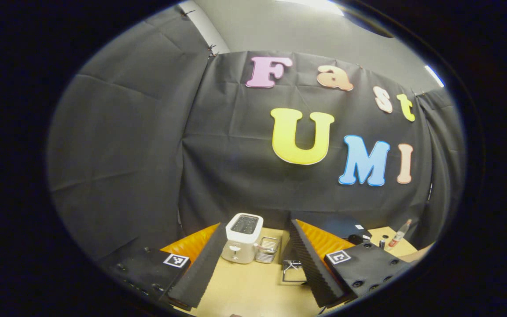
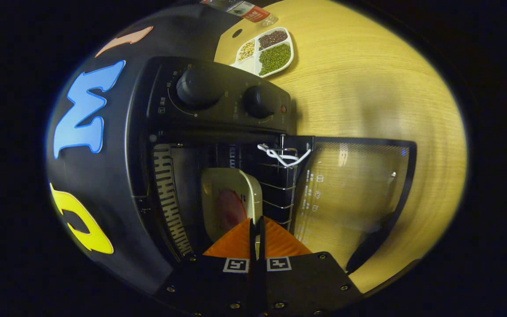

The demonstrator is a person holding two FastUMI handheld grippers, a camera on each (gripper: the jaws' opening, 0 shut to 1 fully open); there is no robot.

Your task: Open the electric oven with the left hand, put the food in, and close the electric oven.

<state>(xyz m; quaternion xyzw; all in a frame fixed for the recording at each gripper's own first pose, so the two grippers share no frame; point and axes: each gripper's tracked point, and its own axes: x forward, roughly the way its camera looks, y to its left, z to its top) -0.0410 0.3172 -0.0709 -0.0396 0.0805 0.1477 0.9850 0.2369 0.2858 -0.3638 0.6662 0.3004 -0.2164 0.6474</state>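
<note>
- Oven [image 2: 218, 101] stood open on the bench [image 2: 368, 88], door [image 2: 350, 189] swung wide.
- Our right gripper [image 2: 257, 233], clenched on the plate [image 2: 229, 193], held food [image 2: 230, 209] inside.
- Our left gripper [image 1: 258, 264] hung released.
- Tilting could have spilled it.

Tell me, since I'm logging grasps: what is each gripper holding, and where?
Right gripper pinches the rim of the plate, inside the open oven. Left gripper, open, holds nothing.

Black oven [image 2: 218, 105], cream plate [image 2: 231, 185], white toaster [image 1: 242, 237], yellowish wood-grain table [image 2: 368, 88].
</note>
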